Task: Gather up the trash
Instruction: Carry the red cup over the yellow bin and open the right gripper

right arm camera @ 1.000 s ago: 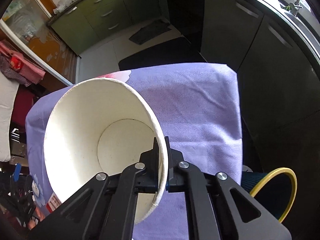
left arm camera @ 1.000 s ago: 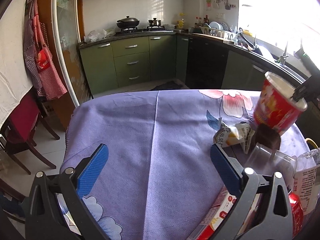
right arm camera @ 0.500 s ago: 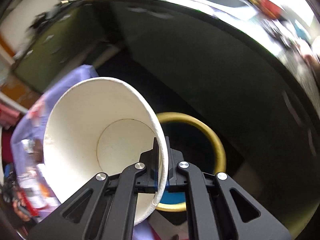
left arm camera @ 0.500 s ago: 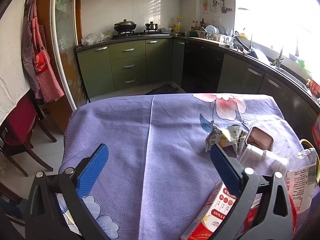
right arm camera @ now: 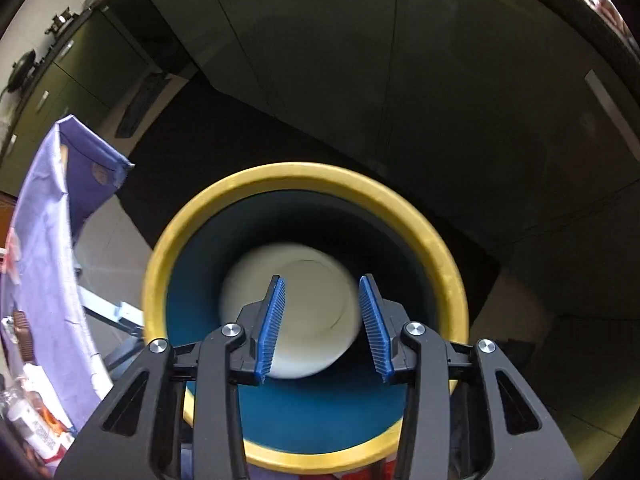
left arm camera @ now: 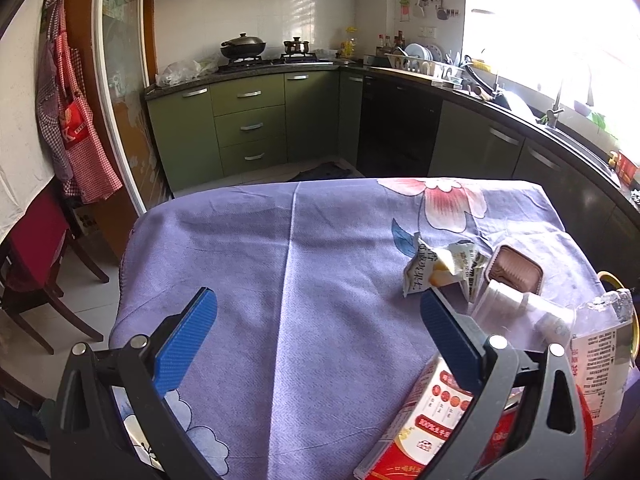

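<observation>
My right gripper (right arm camera: 322, 324) is open above a blue bin with a yellow rim (right arm camera: 440, 248) on the floor beside the table. A white paper cup (right arm camera: 312, 304), blurred, is inside the bin below the jaws. My left gripper (left arm camera: 320, 336) is open and empty over the purple tablecloth (left arm camera: 280, 272). Trash lies at the table's right: a crumpled snack wrapper (left arm camera: 436, 268), a brown plastic tray (left arm camera: 516, 270), a clear plastic cup (left arm camera: 516, 308), a plastic bottle (left arm camera: 600, 356) and a red and white carton (left arm camera: 424, 428).
Dark green kitchen cabinets (left arm camera: 248, 128) run along the back and right walls. A red chair (left arm camera: 36, 252) stands left of the table. The table edge with its hanging cloth (right arm camera: 44, 240) is just left of the bin.
My right gripper swung from over the table to above the bin, opened and let go of the paper cup, which now sits in the bin. The left gripper stayed open and rose slightly.
</observation>
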Available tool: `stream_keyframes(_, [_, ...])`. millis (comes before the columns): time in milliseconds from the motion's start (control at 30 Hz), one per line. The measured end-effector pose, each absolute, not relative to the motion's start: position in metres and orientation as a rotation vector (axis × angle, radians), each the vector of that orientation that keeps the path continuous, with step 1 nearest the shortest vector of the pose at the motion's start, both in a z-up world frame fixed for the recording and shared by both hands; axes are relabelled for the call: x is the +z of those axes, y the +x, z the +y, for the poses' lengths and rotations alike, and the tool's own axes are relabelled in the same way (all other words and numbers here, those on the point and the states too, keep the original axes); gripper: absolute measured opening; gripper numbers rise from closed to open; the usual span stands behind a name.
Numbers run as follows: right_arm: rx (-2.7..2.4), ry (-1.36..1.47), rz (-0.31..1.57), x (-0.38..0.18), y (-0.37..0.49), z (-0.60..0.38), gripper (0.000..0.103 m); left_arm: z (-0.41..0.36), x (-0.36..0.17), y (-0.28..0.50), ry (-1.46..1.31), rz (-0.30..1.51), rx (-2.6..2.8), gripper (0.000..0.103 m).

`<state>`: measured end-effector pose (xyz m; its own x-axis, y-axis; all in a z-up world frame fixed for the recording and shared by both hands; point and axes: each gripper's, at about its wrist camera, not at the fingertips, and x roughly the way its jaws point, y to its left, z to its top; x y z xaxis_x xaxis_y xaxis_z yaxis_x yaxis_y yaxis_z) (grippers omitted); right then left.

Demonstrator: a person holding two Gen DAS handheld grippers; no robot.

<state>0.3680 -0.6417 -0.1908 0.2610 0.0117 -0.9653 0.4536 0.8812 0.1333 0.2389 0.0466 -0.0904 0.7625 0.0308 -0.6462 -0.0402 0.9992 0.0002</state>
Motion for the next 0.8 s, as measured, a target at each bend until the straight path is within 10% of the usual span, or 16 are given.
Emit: stream_keyframes(800, [-0.045, 0.333, 1.169, -0.132, 0.284, -0.565, 0.04, -0.039, -0.076, 0.173, 0.057, 1.077, -0.126, 0.097])
